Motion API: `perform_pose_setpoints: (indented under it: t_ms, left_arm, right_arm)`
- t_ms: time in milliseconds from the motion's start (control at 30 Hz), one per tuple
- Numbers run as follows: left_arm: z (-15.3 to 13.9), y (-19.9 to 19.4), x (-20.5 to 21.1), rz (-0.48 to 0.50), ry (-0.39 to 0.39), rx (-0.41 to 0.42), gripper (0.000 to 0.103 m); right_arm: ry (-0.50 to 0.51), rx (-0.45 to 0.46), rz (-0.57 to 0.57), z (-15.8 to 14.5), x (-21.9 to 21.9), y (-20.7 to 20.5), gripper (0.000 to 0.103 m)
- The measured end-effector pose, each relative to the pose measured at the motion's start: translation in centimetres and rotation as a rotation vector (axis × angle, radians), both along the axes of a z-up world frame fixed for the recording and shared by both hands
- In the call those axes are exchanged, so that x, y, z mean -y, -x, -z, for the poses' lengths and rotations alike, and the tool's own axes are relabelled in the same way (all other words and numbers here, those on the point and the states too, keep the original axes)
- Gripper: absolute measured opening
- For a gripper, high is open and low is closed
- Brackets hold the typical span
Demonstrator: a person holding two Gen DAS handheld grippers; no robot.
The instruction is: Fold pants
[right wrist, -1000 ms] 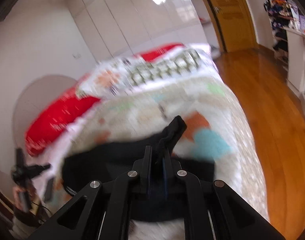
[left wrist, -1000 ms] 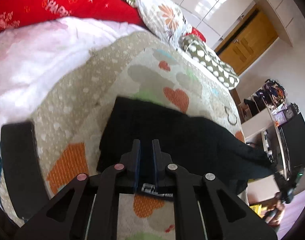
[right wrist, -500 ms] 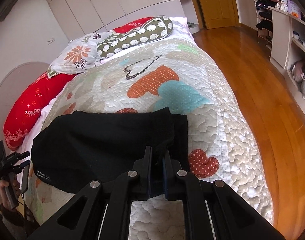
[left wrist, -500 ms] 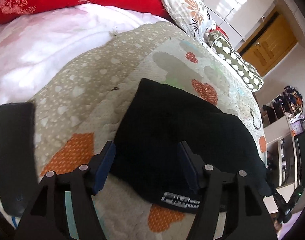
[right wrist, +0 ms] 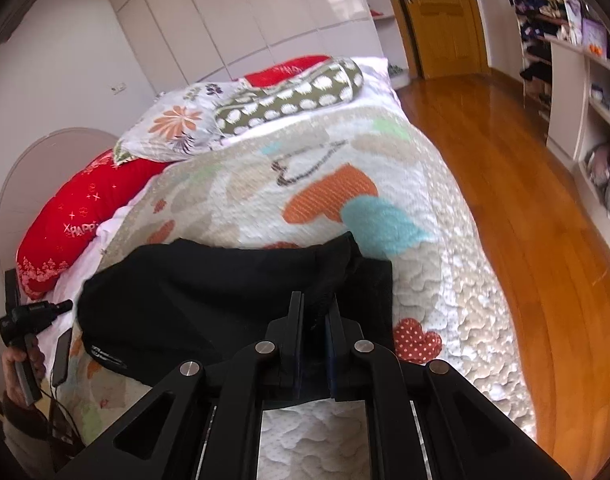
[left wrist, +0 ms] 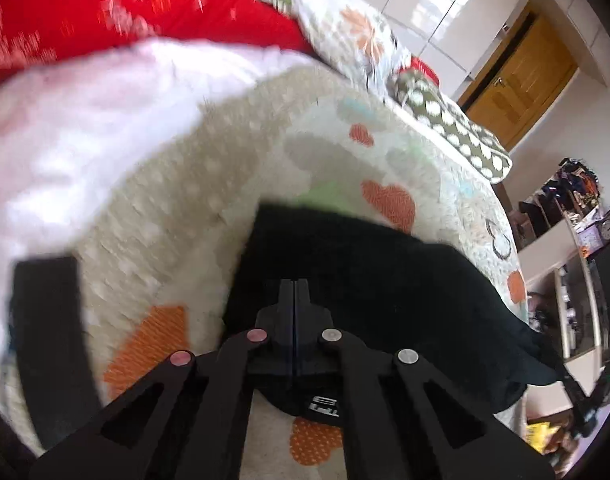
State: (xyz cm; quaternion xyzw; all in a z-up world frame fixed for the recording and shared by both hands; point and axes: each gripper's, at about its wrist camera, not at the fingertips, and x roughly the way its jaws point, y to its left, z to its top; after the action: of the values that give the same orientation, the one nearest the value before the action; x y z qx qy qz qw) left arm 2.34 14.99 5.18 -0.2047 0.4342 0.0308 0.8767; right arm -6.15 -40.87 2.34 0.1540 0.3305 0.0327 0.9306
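Observation:
The black pants (left wrist: pixel 385 280) lie folded on the heart-patterned quilt (left wrist: pixel 209 208); they also show in the right wrist view (right wrist: pixel 209 292). My left gripper (left wrist: pixel 294 285) is shut over the pants' near edge, above a white logo label (left wrist: pixel 325 406); whether cloth is between its fingers I cannot tell. My right gripper (right wrist: pixel 313 308) is shut on a raised fold of the pants at their right end. The left gripper also shows at the far left of the right wrist view (right wrist: pixel 29 314).
Red pillow (right wrist: pixel 77 216), floral pillow (right wrist: pixel 177 124) and spotted bolster (right wrist: pixel 289 96) lie at the bed's head. A black strap (left wrist: pixel 49 336) lies on the quilt's left. Wooden floor (right wrist: pixel 525 208), shelves (right wrist: pixel 585 92) and a door (right wrist: pixel 441 12) are to the right.
My left gripper was shut, opened wide half a second ago, and has now closed over the pants' near edge. My right gripper stays shut on the pants, whose raised end has come down onto the bed.

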Motion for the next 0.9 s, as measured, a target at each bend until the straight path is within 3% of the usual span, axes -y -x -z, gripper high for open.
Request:
perform_pose_setpoints:
  t_ms: [133,567,600,667,700,733,800,900]
  left_arm:
    - [-1.8,0.5,-1.1,0.004,-0.009,0.029,0.0]
    - [0.5,1.4,2.5,0.094,0.015,-0.04,0.004]
    - [0.5,1.6,2.7,0.093,0.017,-0.039,0.01]
    - [0.6,1.9,2.8,0.086,0.026,-0.04,0.034]
    - [0.7,2.2,2.7,0.078,0.042,-0.039,0.052]
    - [0.7,2.4,2.6,0.068,0.062,-0.033,0.057]
    - [0.9,2.8,2.3,0.055,0.07,-0.038,0.057]
    - [1.0,3.5,1.7,0.043,0.084,-0.054,0.06]
  right_arm:
    - [0.015,0.033,-0.026,-1.4,-0.7,0.9,0.008]
    - [0.041,0.043,-0.046,-1.5,-1.5,1.5,0.008]
    - [0.039,0.037,-0.041,-1.2,-1.3,1.5,0.008]
    - [0.037,0.015,-0.03,-0.4,-0.8,1.2,0.011]
    - [0.044,-0.018,-0.02,0.5,-0.5,0.7,0.012]
    - [0.063,-0.072,0.004,1.7,-0.1,0.1,0.013]
    - [0.148,-0.16,0.079,4.3,0.5,-0.9,0.015]
    - [0.167,-0.169,0.105,4.6,0.6,0.0,0.016]
